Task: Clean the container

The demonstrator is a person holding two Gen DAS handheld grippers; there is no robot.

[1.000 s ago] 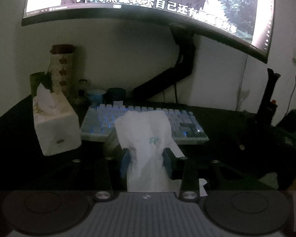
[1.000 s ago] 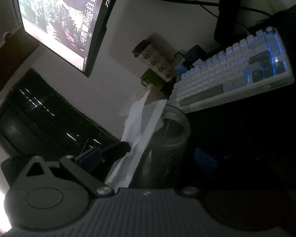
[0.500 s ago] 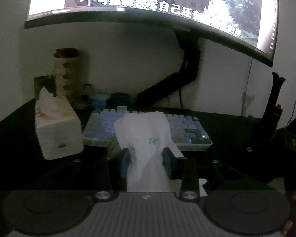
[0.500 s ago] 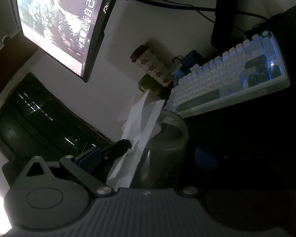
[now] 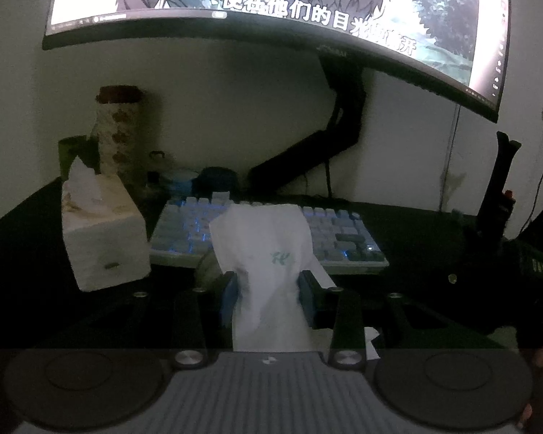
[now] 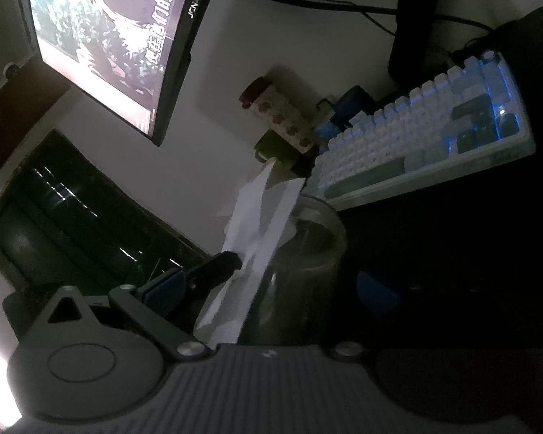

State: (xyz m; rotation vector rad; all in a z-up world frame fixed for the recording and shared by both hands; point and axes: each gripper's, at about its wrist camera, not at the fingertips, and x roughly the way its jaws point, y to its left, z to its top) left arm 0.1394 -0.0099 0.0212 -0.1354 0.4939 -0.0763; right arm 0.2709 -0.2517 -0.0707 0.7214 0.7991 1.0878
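My left gripper [image 5: 269,289] is shut on a white tissue [image 5: 268,253] that stands up between its blue pads. Just left of the tissue, a bit of the clear glass jar's rim [image 5: 206,267] shows. In the right wrist view the glass jar [image 6: 307,253] lies along my right gripper [image 6: 304,275], mouth pointing away, with its fingers shut on it. The tissue [image 6: 257,224] runs along the jar's left side, under the left finger [image 6: 221,266]. The right pad [image 6: 376,289] is dim in the dark.
A lit keyboard [image 5: 344,238] lies on the black desk behind the tissue. A white tissue box [image 5: 105,242] stands to its left, with a patterned tube [image 5: 119,133] behind. A curved monitor [image 5: 271,0] on a black arm hangs overhead. A black stand [image 5: 499,188] is at right.
The picture and subtitle on the monitor have changed. Tissue, jar and both grips look the same; the views have shifted only slightly.
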